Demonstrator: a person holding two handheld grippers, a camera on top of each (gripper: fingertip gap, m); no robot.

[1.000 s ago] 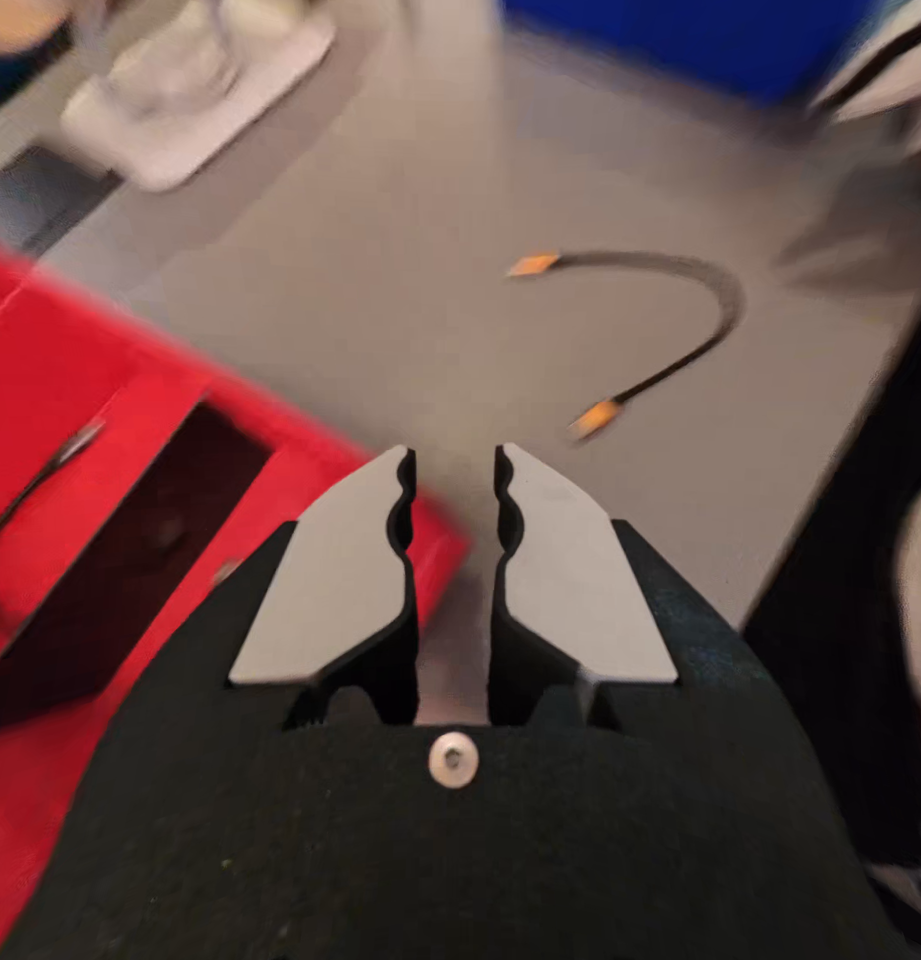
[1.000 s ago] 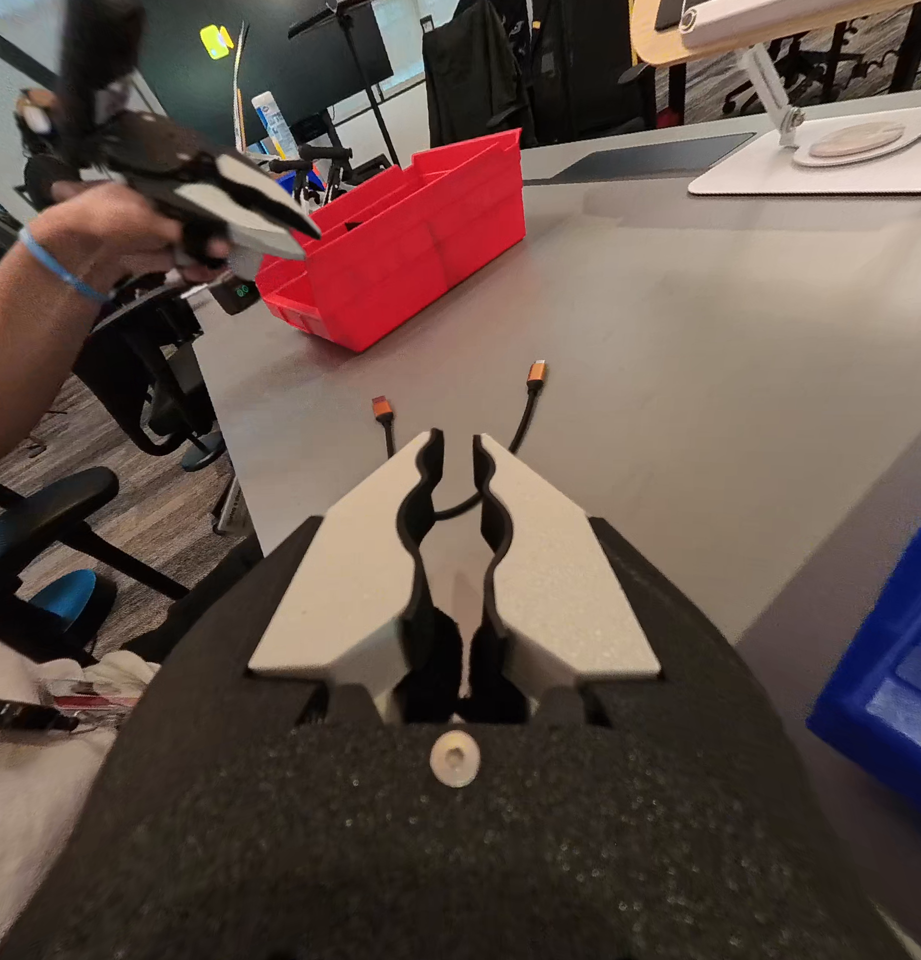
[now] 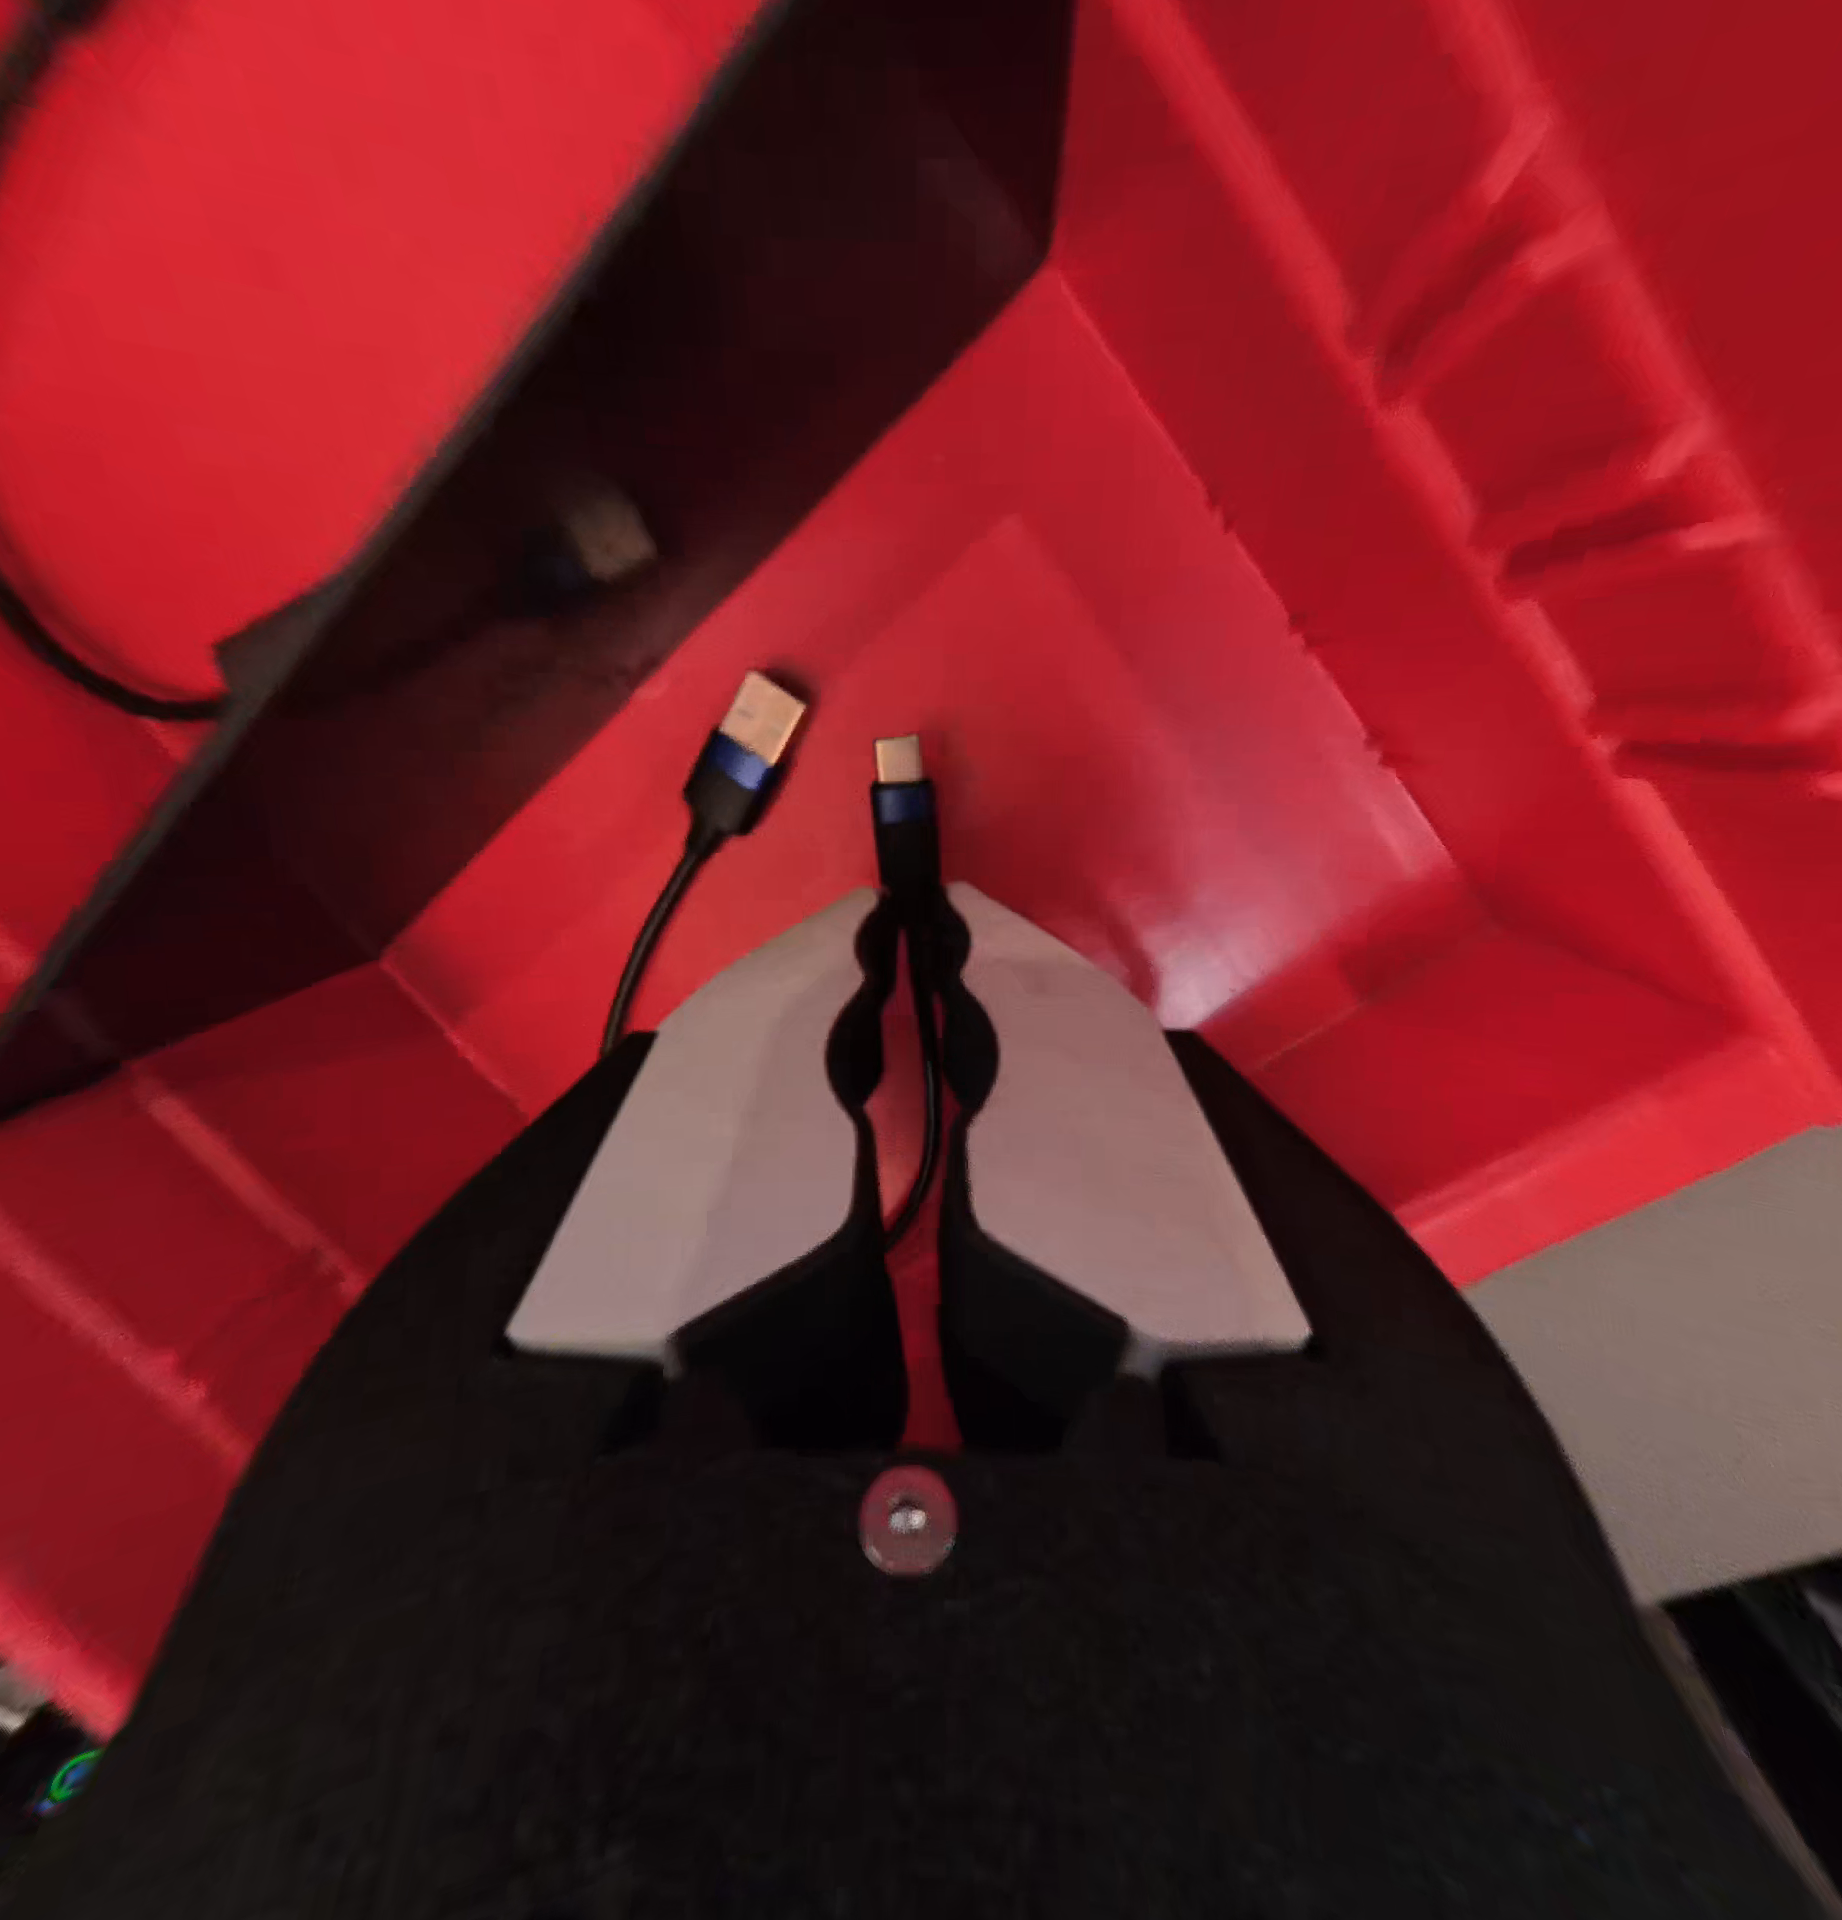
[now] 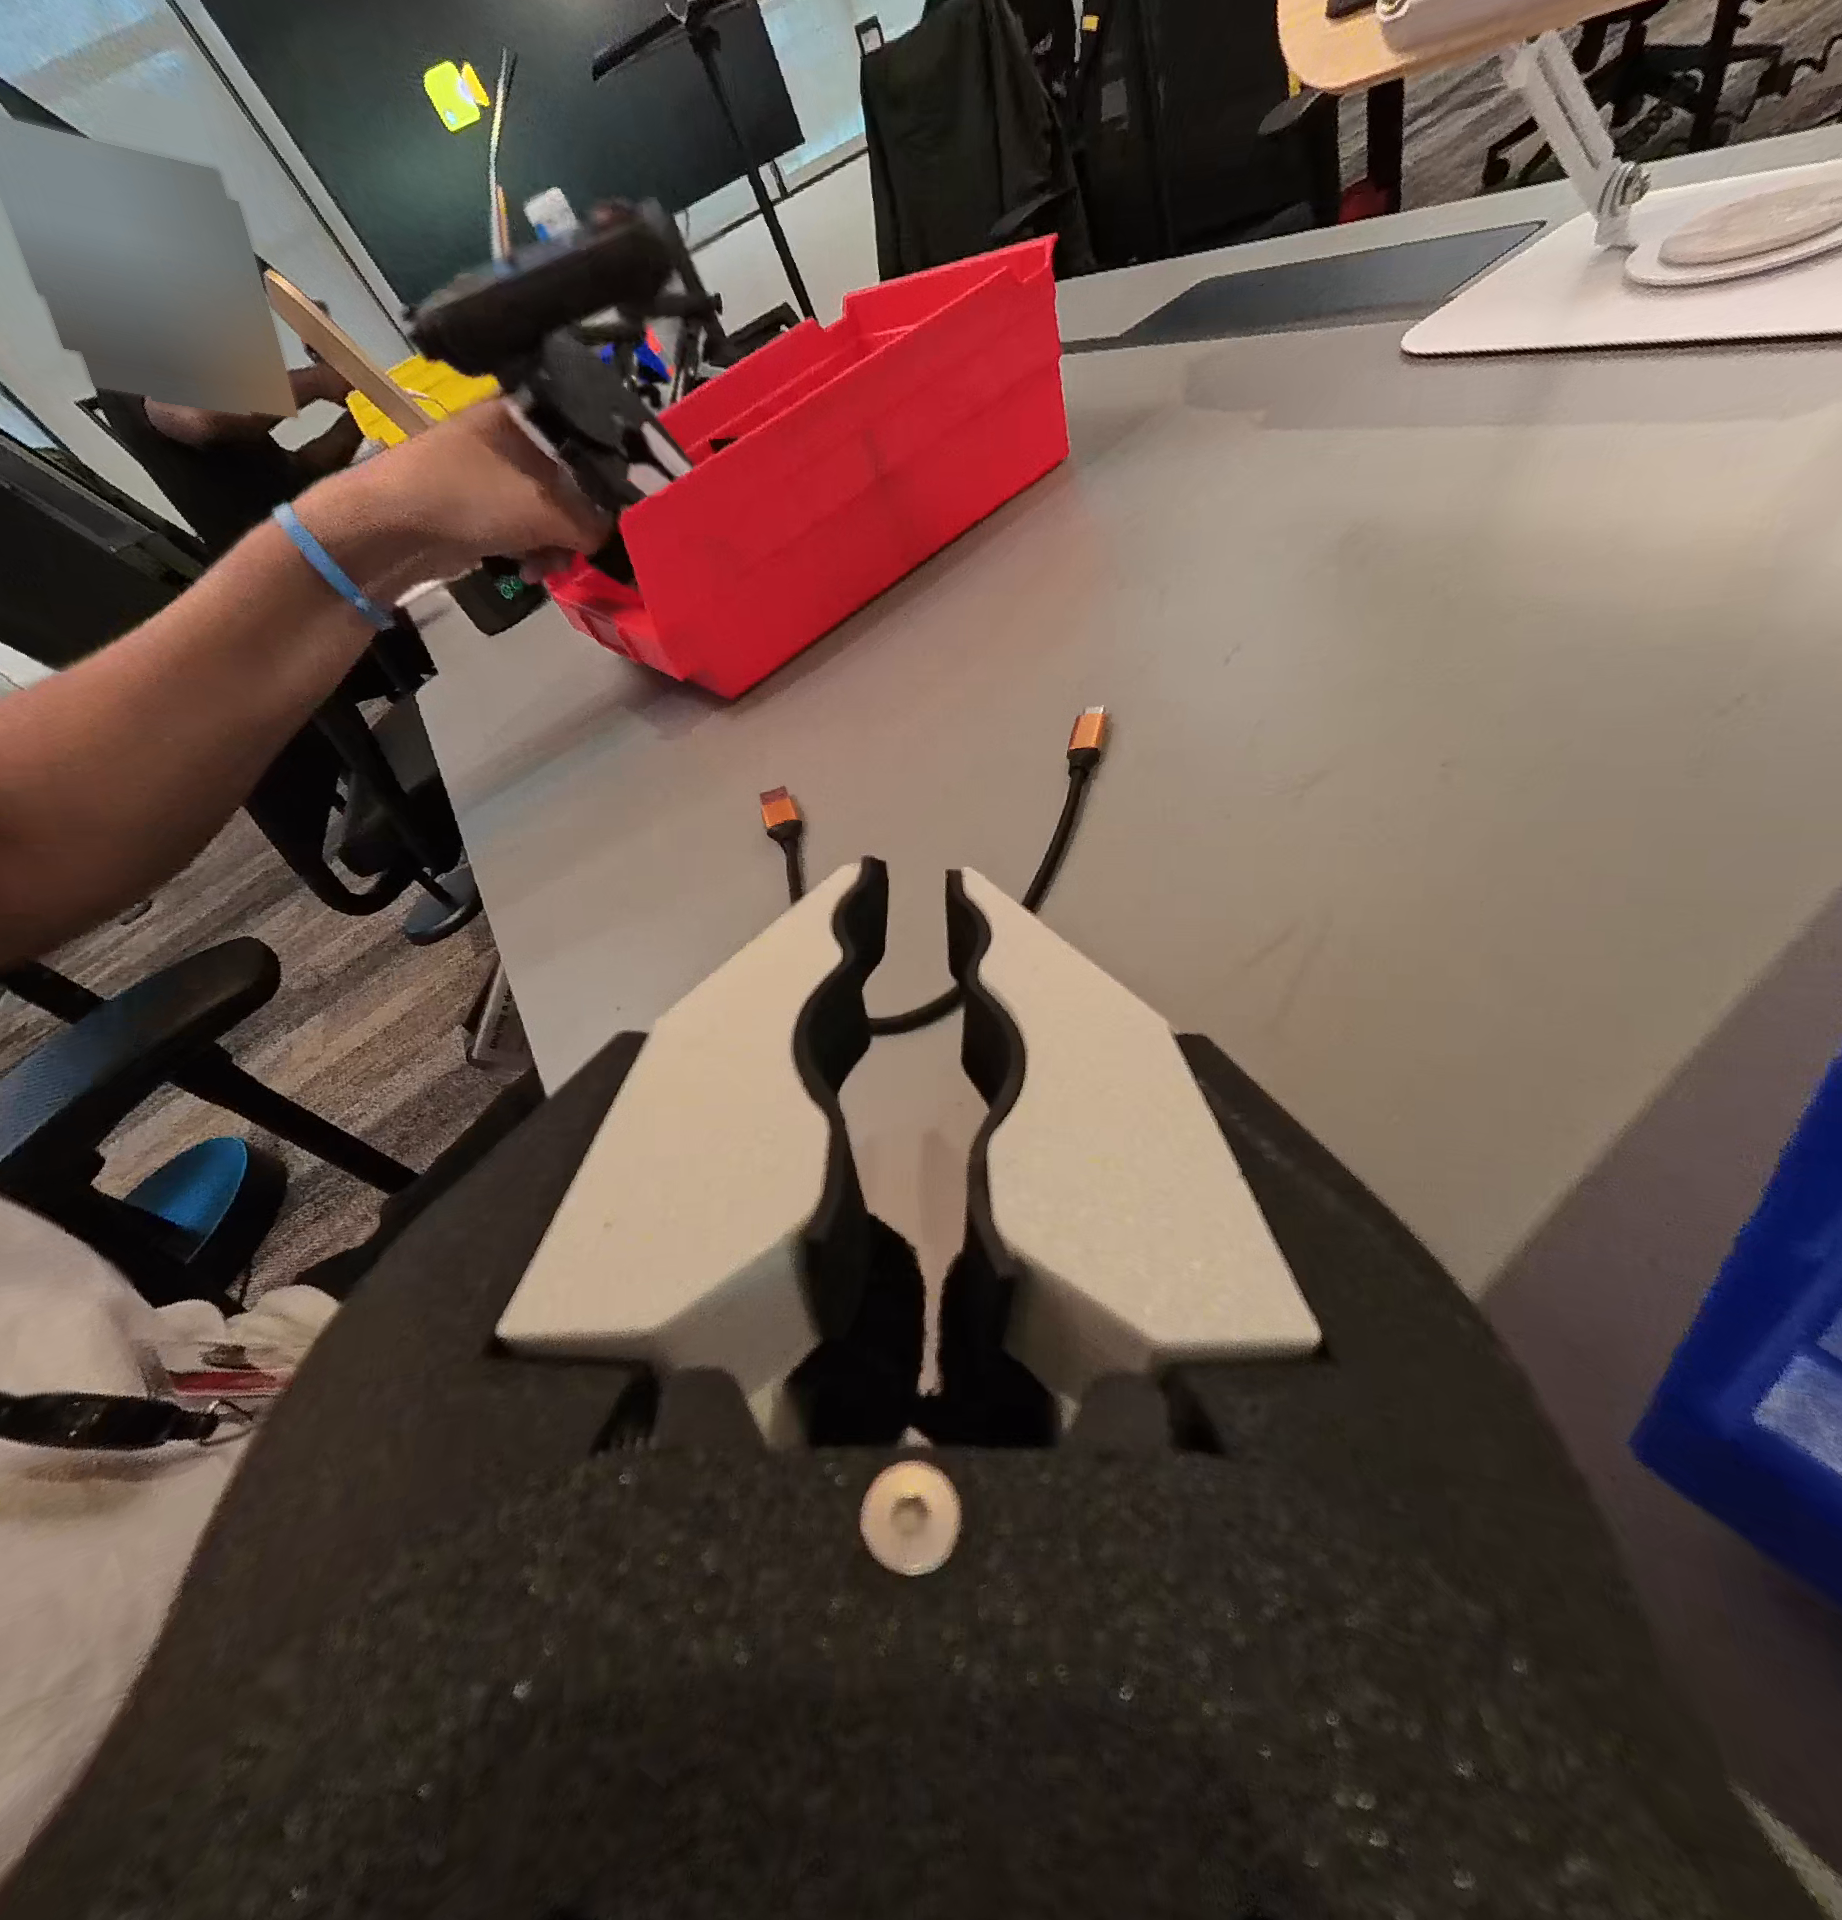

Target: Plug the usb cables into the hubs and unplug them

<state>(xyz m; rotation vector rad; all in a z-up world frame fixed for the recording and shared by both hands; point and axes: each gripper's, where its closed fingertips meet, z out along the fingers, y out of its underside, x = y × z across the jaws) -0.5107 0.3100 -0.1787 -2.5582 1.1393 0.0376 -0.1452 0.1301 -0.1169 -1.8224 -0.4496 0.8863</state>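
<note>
A: Left gripper (image 3: pixel 912 896)?

B: Down inside the red bin (image 3: pixel 1416 520). Nearly closed, tips pinching the blue-collared cable (image 3: pixel 904 831) right behind its small plug. Plug poking out past the tips, pointing at the bin floor.

A: Rest of that cable?

B: Running back through the slot between the fingers, then looping round on the left. Wider flat plug (image 3: pixel 759 722) up beside the small one, close but not touching. Both near the corner under the black divider (image 3: pixel 740 312).

A: Other side of the divider?

B: Thin dark cord (image 3: pixel 3 582) curving in the neighbouring compartment. Small blurry grey thing against the divider, too smeared to name.

A: Right gripper (image 4: pixel 915 883)?

B: Narrow gap between the jaws, nothing held. Hovering over the grey table (image 4: pixel 1416 831), near its front edge.

A: On the table?

B: Orange-tipped cable (image 4: pixel 1062 831) lying loose in a U, just ahead of the tips. One plug (image 4: pixel 779 810) left, other plug (image 4: pixel 1087 734) right and a bit farther out. Bend of the U visible through the gap, under the fingers, not gripped.

A: Farther back, same view?

B: Red bin (image 4: pixel 875 499) well beyond the cable, toward the left edge. Left gripper (image 4: pixel 626 447) dipping in from the near end, held by a hand (image 4: pixel 449 499). Blue bin (image 4: pixel 1790 1351) at the right edge. White stand base (image 4: pixel 1582 301) at the far right.
</note>
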